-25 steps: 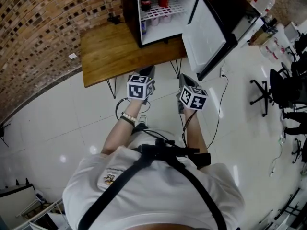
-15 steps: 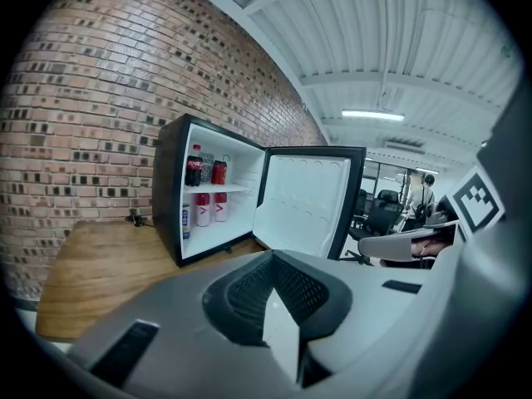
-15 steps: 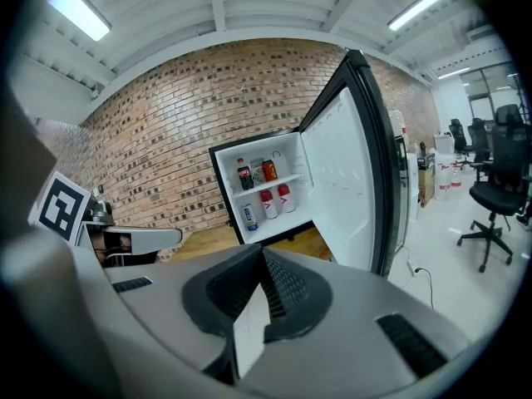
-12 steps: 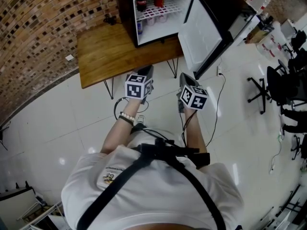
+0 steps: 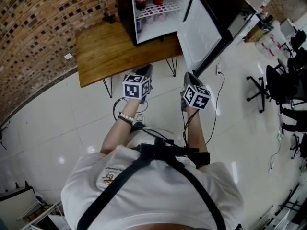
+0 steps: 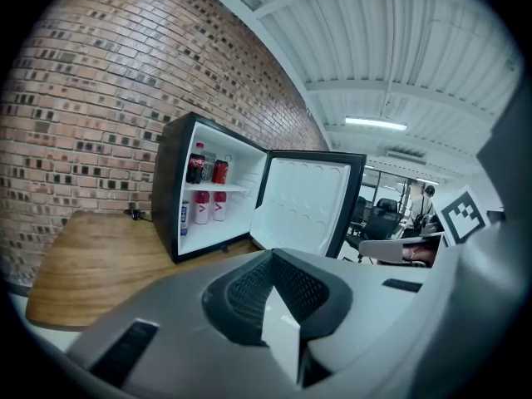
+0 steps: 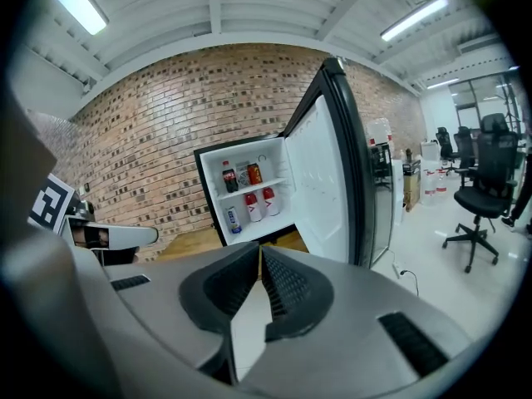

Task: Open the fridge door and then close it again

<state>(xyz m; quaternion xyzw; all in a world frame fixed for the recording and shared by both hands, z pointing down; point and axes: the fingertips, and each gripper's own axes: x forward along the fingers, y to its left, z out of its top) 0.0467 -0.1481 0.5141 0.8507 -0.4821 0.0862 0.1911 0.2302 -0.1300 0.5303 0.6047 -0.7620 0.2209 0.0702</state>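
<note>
A black mini fridge (image 5: 125, 14) stands on the wooden table (image 5: 105, 47) with its door (image 5: 199, 30) swung wide open to the right. Bottles and cans (image 5: 153, 6) sit on its shelves. My left gripper (image 5: 146, 71) is held over the floor before the table's edge, shut and empty. My right gripper (image 5: 188, 75) hovers just short of the door's lower edge without touching it. Its jaws have just been opening to a thin slit, with nothing between them. The fridge (image 7: 249, 194) and door (image 7: 328, 181) lie ahead of the right gripper (image 7: 260, 252). The left gripper (image 6: 273, 260) faces the fridge (image 6: 170, 181).
A brick wall (image 5: 43, 18) runs behind the table. A cable (image 5: 221, 92) trails on the white floor to the right of the door. Office chairs (image 5: 276, 87) and a white desk with bottles (image 5: 261, 4) stand at the far right.
My right gripper has shifted a little to the right, toward the open door. The left gripper has kept its place. The fridge door stays open.
</note>
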